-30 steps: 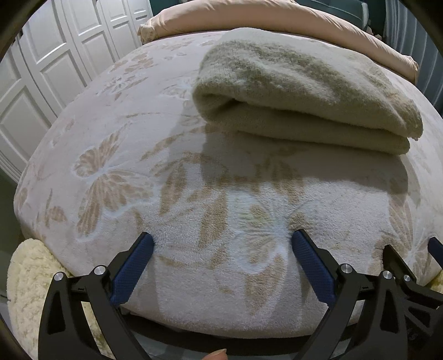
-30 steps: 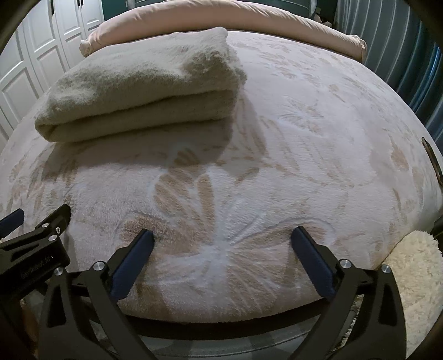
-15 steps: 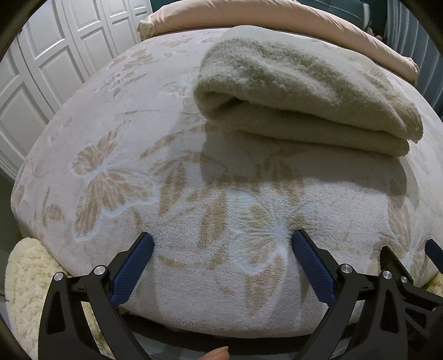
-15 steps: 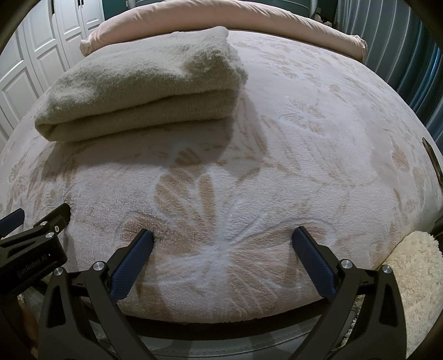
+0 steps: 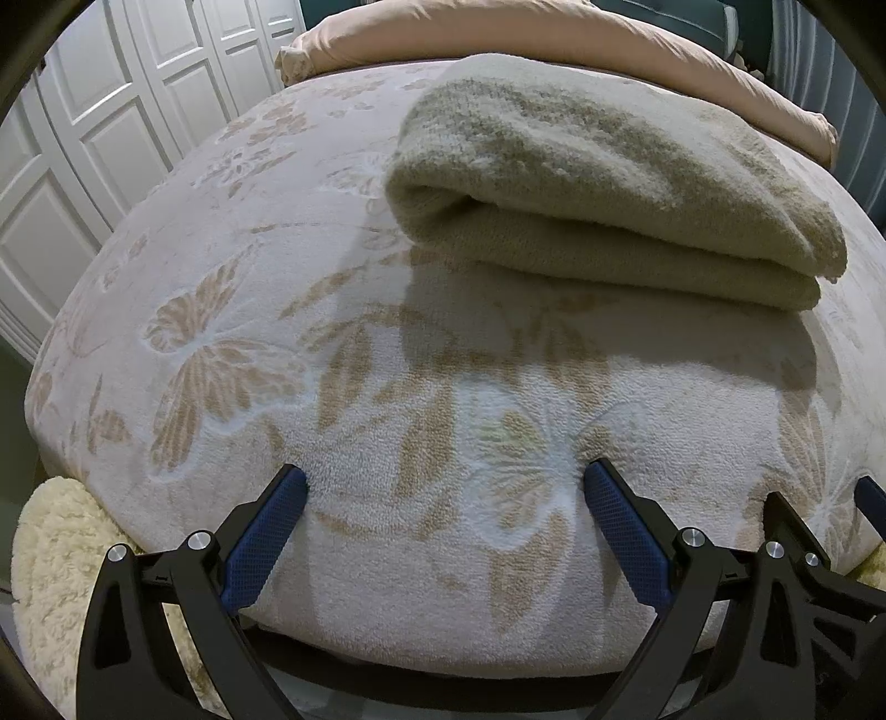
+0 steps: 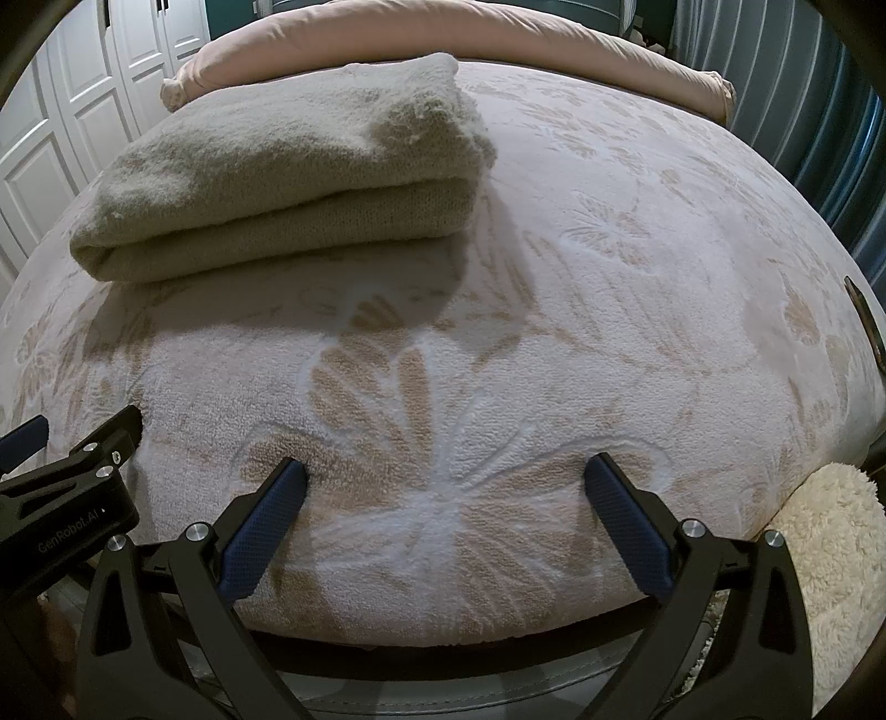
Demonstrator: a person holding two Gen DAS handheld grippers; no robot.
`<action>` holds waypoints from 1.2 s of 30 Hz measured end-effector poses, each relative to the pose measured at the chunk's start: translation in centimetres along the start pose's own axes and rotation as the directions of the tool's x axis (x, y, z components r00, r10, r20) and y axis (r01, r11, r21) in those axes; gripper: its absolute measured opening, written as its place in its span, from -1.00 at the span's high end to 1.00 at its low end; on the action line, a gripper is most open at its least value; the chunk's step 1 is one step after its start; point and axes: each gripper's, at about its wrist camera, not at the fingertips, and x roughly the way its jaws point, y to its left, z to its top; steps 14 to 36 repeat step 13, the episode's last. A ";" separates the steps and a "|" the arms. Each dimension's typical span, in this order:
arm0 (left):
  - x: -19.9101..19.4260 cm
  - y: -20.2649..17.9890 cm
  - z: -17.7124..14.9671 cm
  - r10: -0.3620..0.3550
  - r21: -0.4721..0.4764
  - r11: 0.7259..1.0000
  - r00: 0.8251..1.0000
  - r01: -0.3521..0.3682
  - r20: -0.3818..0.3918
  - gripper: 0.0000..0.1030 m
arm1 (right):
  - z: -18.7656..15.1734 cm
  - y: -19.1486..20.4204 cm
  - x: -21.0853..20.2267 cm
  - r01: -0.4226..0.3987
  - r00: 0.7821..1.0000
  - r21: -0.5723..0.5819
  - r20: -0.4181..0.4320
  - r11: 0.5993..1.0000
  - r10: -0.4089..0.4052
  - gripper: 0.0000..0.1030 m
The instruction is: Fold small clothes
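A beige knitted garment (image 5: 603, 183) lies folded in a thick stack on the bed, ahead and to the right in the left wrist view, ahead and to the left in the right wrist view (image 6: 288, 177). My left gripper (image 5: 443, 487) is open and empty over the bed's near edge, well short of the garment. My right gripper (image 6: 443, 482) is open and empty, also at the near edge. The left gripper shows at the left edge of the right wrist view (image 6: 72, 471); the right gripper shows at the right edge of the left wrist view (image 5: 819, 531).
The bed has a pale blanket with a butterfly pattern (image 5: 232, 354). A pink duvet roll (image 6: 498, 39) lies along the far side. White wardrobe doors (image 5: 111, 111) stand at the left. A cream fluffy rug (image 6: 830, 554) lies below the bed's edge.
Both grippers have shifted slightly toward the bed; the folded garment looks a little nearer. Nothing was taken hold of or let go.
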 end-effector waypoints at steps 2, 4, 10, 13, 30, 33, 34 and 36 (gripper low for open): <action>-0.1 -0.1 -0.1 0.004 0.003 1.000 1.000 -0.004 0.006 -0.90 | 0.0 0.0 0.0 0.000 1.000 -0.001 0.001 1.000 0.000 -0.91; -0.1 -0.2 -0.1 0.005 0.003 1.000 1.000 -0.005 0.007 -0.90 | 0.0 0.0 0.0 0.000 1.000 -0.001 0.001 1.000 0.000 -0.91; -0.2 -0.4 -0.3 0.012 0.006 1.000 1.000 -0.012 0.009 -0.90 | 0.0 0.1 0.0 0.000 1.000 -0.002 0.002 1.000 0.000 -0.91; -0.2 -0.7 -0.4 0.016 0.006 1.000 1.000 -0.017 0.009 -0.90 | 0.0 0.1 0.0 -0.001 1.000 -0.002 0.001 1.000 0.001 -0.91; -0.2 -0.7 -0.4 0.016 0.006 1.000 1.000 -0.017 0.009 -0.90 | 0.0 0.1 0.0 -0.001 1.000 -0.002 0.001 1.000 0.001 -0.91; -0.2 -0.7 -0.4 0.016 0.006 1.000 1.000 -0.017 0.009 -0.90 | 0.0 0.1 0.0 -0.001 1.000 -0.002 0.001 1.000 0.001 -0.91; -0.2 -0.7 -0.4 0.016 0.006 1.000 1.000 -0.017 0.009 -0.90 | 0.0 0.1 0.0 -0.001 1.000 -0.002 0.001 1.000 0.001 -0.91; -0.2 -0.7 -0.4 0.016 0.006 1.000 1.000 -0.017 0.009 -0.90 | 0.0 0.1 0.0 -0.001 1.000 -0.002 0.001 1.000 0.001 -0.91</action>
